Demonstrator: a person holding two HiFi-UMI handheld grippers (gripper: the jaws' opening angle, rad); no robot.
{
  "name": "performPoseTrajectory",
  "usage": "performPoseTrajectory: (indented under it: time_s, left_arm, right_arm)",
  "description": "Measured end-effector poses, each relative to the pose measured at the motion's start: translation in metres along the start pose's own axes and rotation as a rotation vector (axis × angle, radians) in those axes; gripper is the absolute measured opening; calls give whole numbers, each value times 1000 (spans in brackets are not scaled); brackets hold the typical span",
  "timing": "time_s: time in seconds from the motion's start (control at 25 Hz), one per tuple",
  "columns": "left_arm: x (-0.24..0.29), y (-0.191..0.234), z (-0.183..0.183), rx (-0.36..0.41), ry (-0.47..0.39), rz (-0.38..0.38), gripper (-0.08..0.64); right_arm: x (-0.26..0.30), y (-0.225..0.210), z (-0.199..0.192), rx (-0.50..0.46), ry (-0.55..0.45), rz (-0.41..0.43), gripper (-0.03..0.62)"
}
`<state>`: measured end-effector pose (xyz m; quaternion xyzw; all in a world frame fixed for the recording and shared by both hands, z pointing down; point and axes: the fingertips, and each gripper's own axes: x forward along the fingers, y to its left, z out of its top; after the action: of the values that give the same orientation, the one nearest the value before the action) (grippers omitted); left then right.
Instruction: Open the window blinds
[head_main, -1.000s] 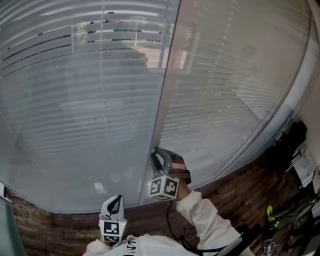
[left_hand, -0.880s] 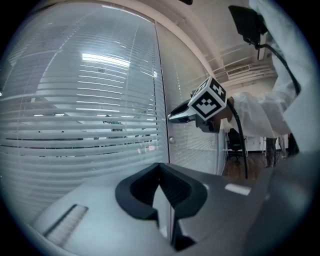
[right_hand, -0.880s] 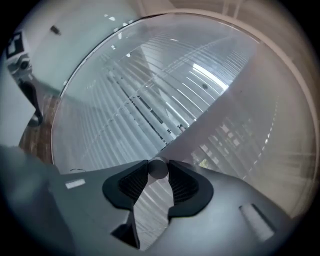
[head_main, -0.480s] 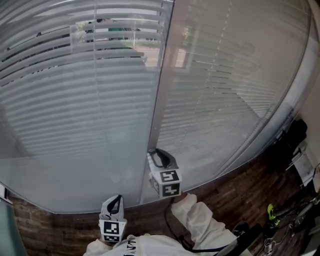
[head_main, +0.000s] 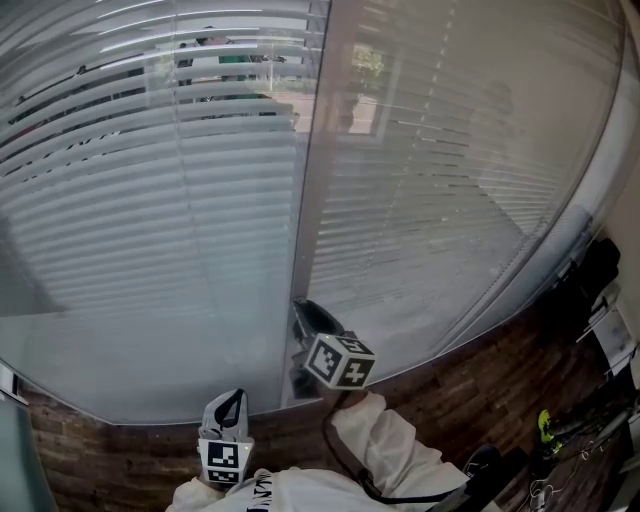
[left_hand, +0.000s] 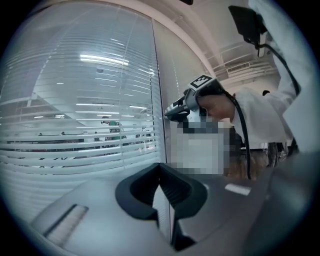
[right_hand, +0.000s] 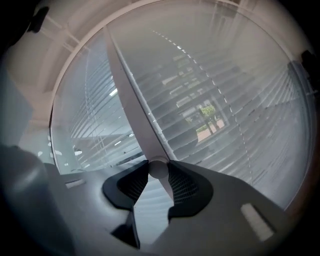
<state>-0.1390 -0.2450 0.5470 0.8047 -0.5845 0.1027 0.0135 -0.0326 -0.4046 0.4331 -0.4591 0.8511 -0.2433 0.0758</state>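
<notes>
The knob (right_hand: 159, 168) that tilts the slats is already between the jaws of your right gripper (head_main: 306, 318). They are about half closed, with the pads pressing on its round sides. It sits low on the upright post (head_main: 311, 180) that divides the two panes, close to the window's bottom edge.

The knob sticks straight out of the post toward you, in line with the way the gripper points. So what comes next is probably a roll of your wrist about that line, not a pull or a push. Keep the gripper square to the post, since tilting off that line could let the pads slip off the knob.

Your left gripper (head_main: 229, 404) hangs lower and closer to your body, below the window's bottom edge. Its jaws are together on nothing, well away from the knob, so this is the right hand's job.

The blinds (head_main: 180, 200) show gaps between the slats near the top of the left pane, with a room visible beyond. Lower down and across the right pane they look hazy and mostly closed, so I judge the job partly done. A brown floor (head_main: 470, 385) runs along under the window.
</notes>
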Motion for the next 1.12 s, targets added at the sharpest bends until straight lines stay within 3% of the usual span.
performPoseTrajectory:
  time_s: [0.12, 0.52, 0.68, 0.8, 0.92, 1.12]
  left_arm:
    - [0, -7, 3, 1, 6, 8, 0]
    - [-24, -16, -5, 4, 60, 85, 0]
    - [-39, -17, -12, 14, 95, 107, 0]
    - [-44, -15, -18, 27, 112, 108, 0]
    - [-46, -22, -26, 37, 118, 94, 0]
    - [-46, -30, -13, 75, 104, 45, 0]
  right_arm:
    - [1, 0, 1, 86, -1, 33, 127]
    - [-21, 7, -12, 90, 8, 146, 140]
    - [-44, 6, -25, 116, -8, 191, 71]
    - [-61, 9, -44, 117, -7, 231, 2]
    - [-90, 6, -84, 112, 35, 268, 2]
    - [-139, 4, -128, 66, 78, 235, 2]
